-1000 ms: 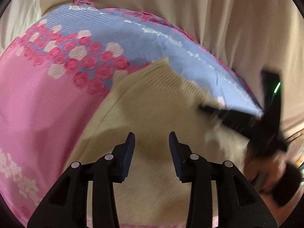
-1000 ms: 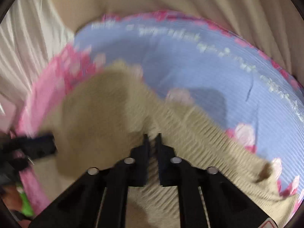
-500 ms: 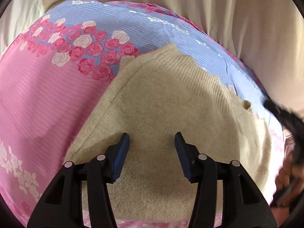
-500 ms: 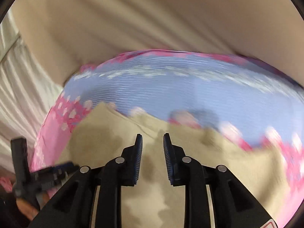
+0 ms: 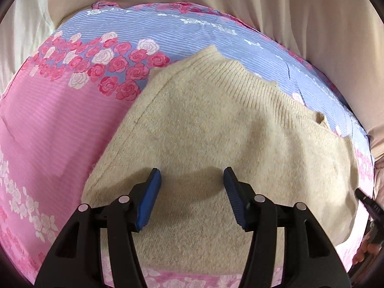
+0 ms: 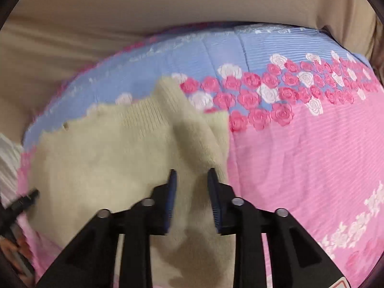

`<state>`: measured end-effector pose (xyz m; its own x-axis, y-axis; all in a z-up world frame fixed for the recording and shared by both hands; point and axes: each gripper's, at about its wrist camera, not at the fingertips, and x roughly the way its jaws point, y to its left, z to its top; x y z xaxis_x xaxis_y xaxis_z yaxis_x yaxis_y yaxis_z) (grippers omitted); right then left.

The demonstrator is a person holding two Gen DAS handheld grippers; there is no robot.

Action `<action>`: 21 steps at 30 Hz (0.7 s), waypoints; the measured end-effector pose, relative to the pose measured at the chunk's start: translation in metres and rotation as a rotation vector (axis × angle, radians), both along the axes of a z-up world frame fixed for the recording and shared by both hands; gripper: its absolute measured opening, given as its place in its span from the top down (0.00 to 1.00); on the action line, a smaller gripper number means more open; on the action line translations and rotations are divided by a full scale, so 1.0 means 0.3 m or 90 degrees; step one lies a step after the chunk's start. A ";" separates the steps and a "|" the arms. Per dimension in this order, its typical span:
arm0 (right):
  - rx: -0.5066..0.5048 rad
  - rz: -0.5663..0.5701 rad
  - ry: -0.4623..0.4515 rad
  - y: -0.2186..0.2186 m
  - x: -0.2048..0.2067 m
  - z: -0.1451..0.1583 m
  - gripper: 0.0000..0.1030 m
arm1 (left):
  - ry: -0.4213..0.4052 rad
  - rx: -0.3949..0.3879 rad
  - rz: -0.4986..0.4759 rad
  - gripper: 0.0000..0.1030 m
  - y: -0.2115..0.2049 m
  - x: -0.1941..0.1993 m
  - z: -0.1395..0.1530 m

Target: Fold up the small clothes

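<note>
Hovering half-spread and opening over the cream knit sweater, which lay folded on the rose-print bedsheet, the left gripper held nothing, while the right gripper, jaws narrowly parted and empty, needed the sweater's edge squarely between them.

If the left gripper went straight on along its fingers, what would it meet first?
Most likely the cream knit sweater lying on the floral sheet; the left gripper, jaws opening and empty, points down onto it. Depth is unclear.
</note>
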<state>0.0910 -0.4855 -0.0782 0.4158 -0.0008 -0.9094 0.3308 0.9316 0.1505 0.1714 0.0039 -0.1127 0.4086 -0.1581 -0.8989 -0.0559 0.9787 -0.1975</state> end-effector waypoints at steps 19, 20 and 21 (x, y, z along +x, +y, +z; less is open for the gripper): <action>0.262 -0.129 -0.022 -0.031 -0.302 -0.151 0.39 | -0.024 -0.128 0.256 0.33 0.280 -0.242 0.020; 0.273 -0.130 -0.018 -0.026 -0.292 -0.164 0.39 | 0.006 -0.150 0.255 0.33 0.284 -0.238 -0.007; 0.276 -0.130 -0.023 -0.023 -0.285 -0.163 0.34 | 0.035 -0.178 0.249 0.33 0.287 -0.235 -0.036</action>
